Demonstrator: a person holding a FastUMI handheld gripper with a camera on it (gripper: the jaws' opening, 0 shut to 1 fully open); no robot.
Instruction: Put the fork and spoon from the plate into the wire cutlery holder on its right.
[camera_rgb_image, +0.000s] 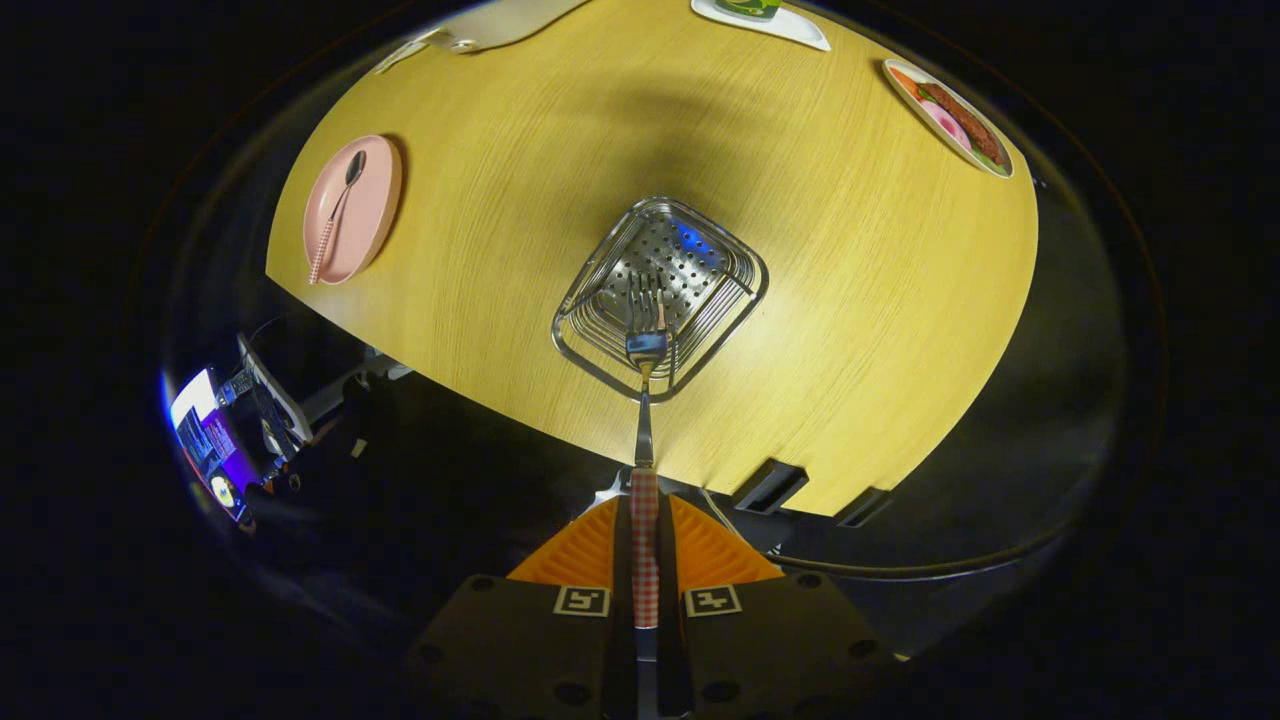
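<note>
- Between the two fingers, the gripper (645, 530) is closed on the checked handle of the fork (645, 400), both fingers pressing on it.
- The fork points to 12 o'clock from the fingers, tines forward, with its head over the near rim of the wire cutlery holder (660, 295).
- The holder stands on the wooden table (520, 220), just ahead of the fingers; its bottom is a perforated metal plate.
- At 10 o'clock from the holder, well apart from it, lies the pink plate (370, 215), with the spoon (335, 215) resting on it, bowl pointing away.
- At 2 o'clock, near the table's far edge, sits a dish of food (950, 118).
</note>
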